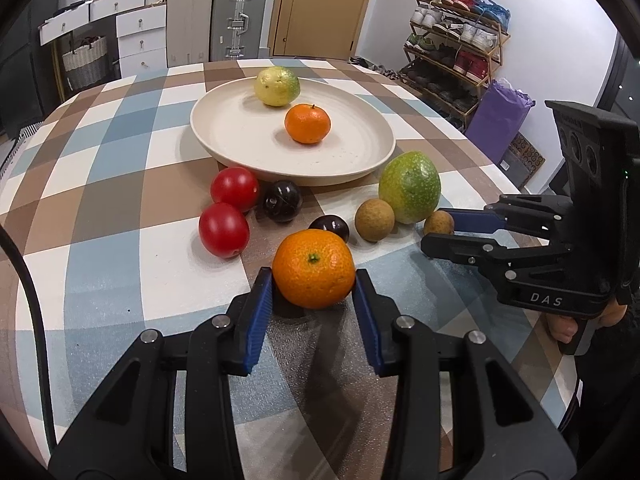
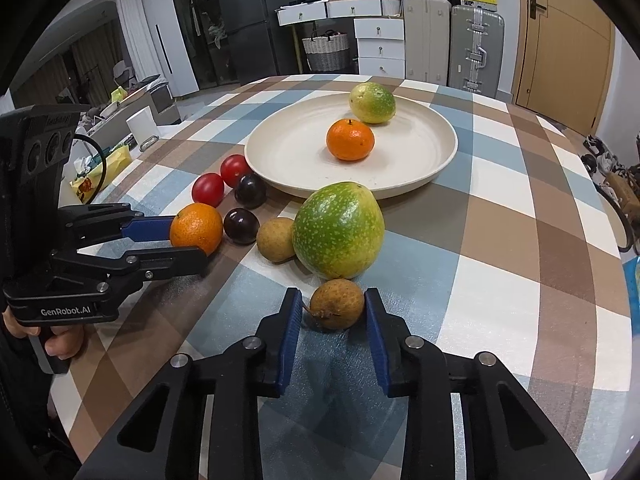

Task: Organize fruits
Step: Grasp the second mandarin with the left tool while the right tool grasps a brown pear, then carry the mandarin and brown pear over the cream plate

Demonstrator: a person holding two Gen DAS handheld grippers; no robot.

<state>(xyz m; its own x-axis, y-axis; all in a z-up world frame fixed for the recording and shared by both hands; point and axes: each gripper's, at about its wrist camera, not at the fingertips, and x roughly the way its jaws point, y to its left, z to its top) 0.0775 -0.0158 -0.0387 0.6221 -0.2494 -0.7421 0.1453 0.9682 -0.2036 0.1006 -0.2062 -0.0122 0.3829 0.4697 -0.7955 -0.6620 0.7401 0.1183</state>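
Fruits: two sit on my plate (image 1: 224,144); the rest lie on the checked table (image 1: 100,184) just in front of it.
Left gripper (image 1: 314,280): my fingers bracket the near tangerine (image 1: 314,274), pads touching or nearly so; I can't tell if they grip.
Right gripper (image 2: 334,308): fingers straddle a small brown fruit (image 2: 336,308) with slight gaps, not yet clamped.
Why: I judge both are lined up to carry to the plate.
Right view only: the brown fruit's stem.
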